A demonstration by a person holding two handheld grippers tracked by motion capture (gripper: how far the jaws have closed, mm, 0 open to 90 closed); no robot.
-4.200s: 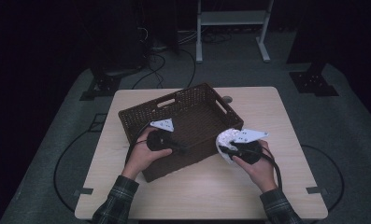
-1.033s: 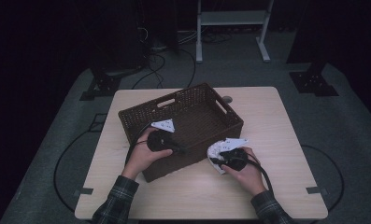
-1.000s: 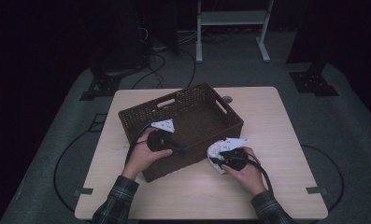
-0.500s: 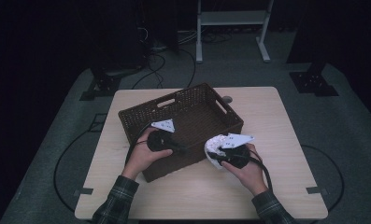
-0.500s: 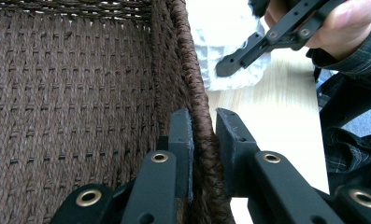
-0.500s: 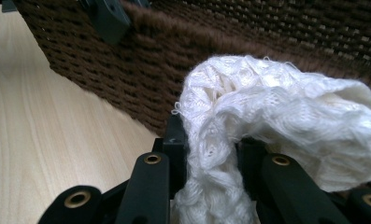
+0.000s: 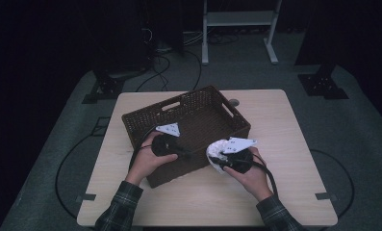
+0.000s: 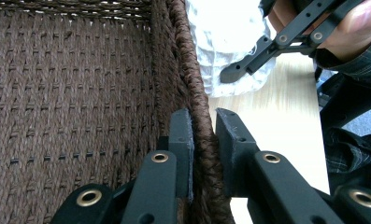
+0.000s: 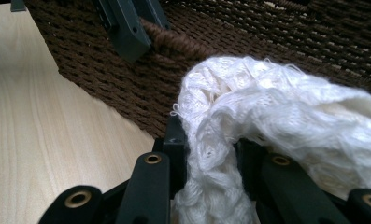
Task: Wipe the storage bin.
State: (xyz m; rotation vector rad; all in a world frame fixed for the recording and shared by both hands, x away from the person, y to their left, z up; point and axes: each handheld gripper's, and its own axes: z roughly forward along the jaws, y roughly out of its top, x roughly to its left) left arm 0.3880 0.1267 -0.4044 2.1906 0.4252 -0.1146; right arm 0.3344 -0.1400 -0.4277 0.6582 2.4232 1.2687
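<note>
Left claw (image 8: 203, 135) clamped on the near rim of the wicker basket (image 7: 145, 118), pinning it to the surface (image 7: 294, 144). Right claw (image 9: 209, 140) grips the white knit cloth (image 9: 276, 107), held just outside that rim, off the surface. Best move, I'd say: lift the cloth clear over the rim, keep the basket pinned, release only once the cloth hangs inside.

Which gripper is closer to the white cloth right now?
Right. The right gripper is shut on the white cloth, holding it just outside the basket. The left gripper is clamped on the basket's near rim, a short way from the cloth.
</note>
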